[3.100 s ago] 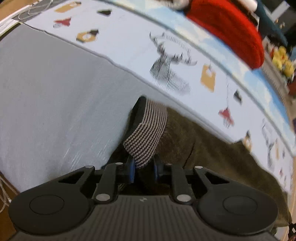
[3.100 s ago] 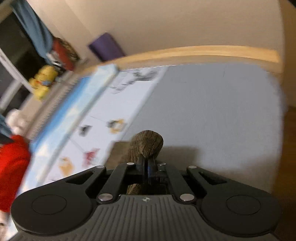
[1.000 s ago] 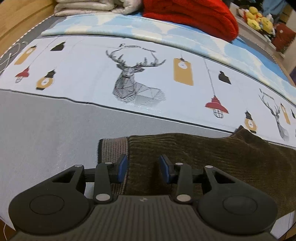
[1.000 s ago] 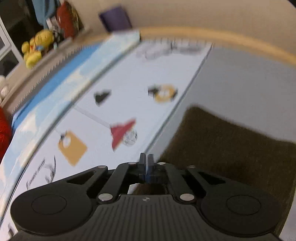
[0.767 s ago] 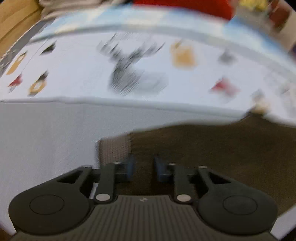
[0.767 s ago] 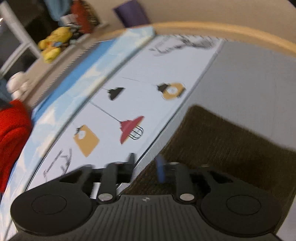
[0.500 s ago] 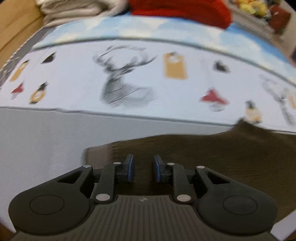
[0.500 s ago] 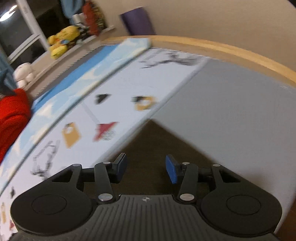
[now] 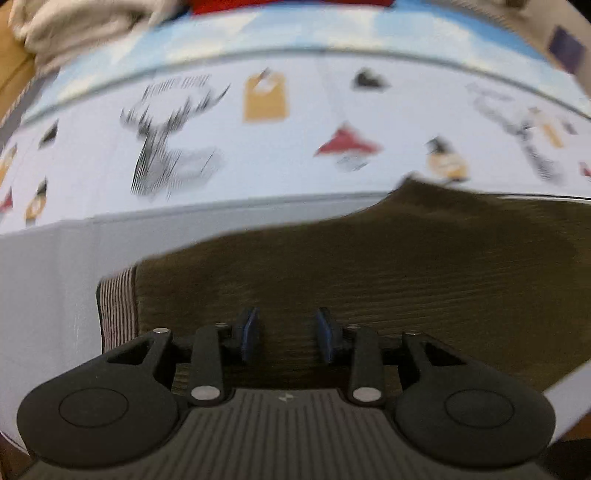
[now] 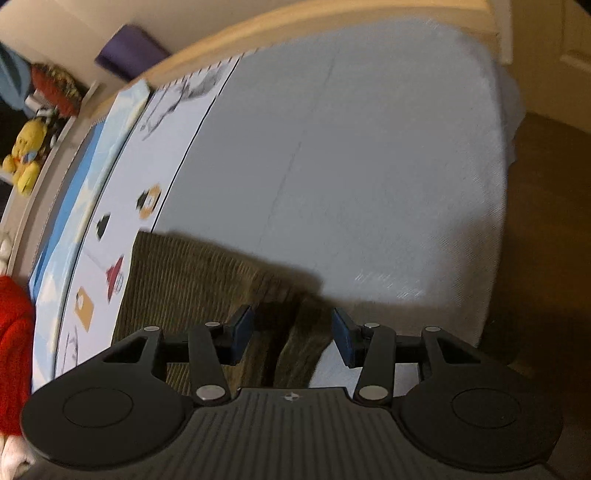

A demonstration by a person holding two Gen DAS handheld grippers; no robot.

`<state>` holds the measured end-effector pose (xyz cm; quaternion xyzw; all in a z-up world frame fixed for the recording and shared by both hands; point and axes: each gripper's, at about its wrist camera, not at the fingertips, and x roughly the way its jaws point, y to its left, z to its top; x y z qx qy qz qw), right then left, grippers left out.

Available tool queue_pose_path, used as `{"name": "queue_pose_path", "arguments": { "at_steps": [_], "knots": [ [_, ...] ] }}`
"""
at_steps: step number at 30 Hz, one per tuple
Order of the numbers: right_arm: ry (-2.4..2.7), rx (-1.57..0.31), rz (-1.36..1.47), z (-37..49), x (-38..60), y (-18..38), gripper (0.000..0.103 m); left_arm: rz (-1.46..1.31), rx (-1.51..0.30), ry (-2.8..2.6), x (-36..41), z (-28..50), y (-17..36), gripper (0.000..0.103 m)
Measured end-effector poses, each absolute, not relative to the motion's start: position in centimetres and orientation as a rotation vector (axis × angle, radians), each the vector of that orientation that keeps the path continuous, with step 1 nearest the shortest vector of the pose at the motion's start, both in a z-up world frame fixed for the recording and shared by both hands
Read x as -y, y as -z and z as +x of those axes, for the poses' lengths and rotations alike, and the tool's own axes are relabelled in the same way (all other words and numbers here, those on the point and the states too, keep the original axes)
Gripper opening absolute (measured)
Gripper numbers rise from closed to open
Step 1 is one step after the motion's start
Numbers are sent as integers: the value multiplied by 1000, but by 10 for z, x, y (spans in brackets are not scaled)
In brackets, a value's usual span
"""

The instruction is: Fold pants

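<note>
left wrist view: the left gripper (image 9: 287,334) points steeply down over the pants (image 9: 388,273), olive-brown corduroy spread flat on the bed. its jaws are parted and opening; the blue pads (image 9: 250,332) stand clear of the cloth, which lies below and between them with nothing pinched. the striped waistband (image 9: 118,306) shows at the left end of the garment, just left of the gripper. the pants rest mostly on the grey sheet (image 9: 48,295), and their far edge rises onto the white printed cover (image 9: 295,147), which carries a deer drawing, an orange tag and a red lamp. this view is blurred. a cream blanket (image 9: 74,26) sits bunched at the top left, and a strip of red fabric (image 9: 288,5) shows at the top edge.

right wrist view: the right gripper (image 10: 293,338) is also angled down, with jaws wide apart and gripping nothing. a folded edge of the pants (image 10: 192,280) lies beneath and between the pads, untouched by them. the garment's far edge meets the boundary between the grey sheet (image 10: 351,166) and the printed cover (image 10: 110,240). a wooden bed frame (image 10: 295,26) curves along the far side. a yellow plush toy (image 10: 24,155) sits on a ledge at the left, a purple object (image 10: 129,51) stands by the wall, and red fabric (image 10: 13,350) fills the lower left edge.
</note>
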<state>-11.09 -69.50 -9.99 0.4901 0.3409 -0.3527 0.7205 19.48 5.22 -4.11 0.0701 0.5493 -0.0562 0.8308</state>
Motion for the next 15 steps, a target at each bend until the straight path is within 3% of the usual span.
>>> {"name": "queue_pose_path", "arguments": {
  "at_steps": [3,7,10,11,15],
  "knots": [
    [759,-784,1100,-100,690,107,64,181,-1066,220,-27,168,11,45],
    [785,-796,1158,-98,693,116,65,122,-985,286,-8,137,8,49],
    [808,-783,1152,-95,691,116,64,145,-1080,253,5,136,32,48],
    [816,-782,1143,-95,690,116,62,170,-1060,251,9,137,32,48],
    [852,-770,1123,-91,686,118,27,208,-1017,231,13,143,31,48]
  ]
}}
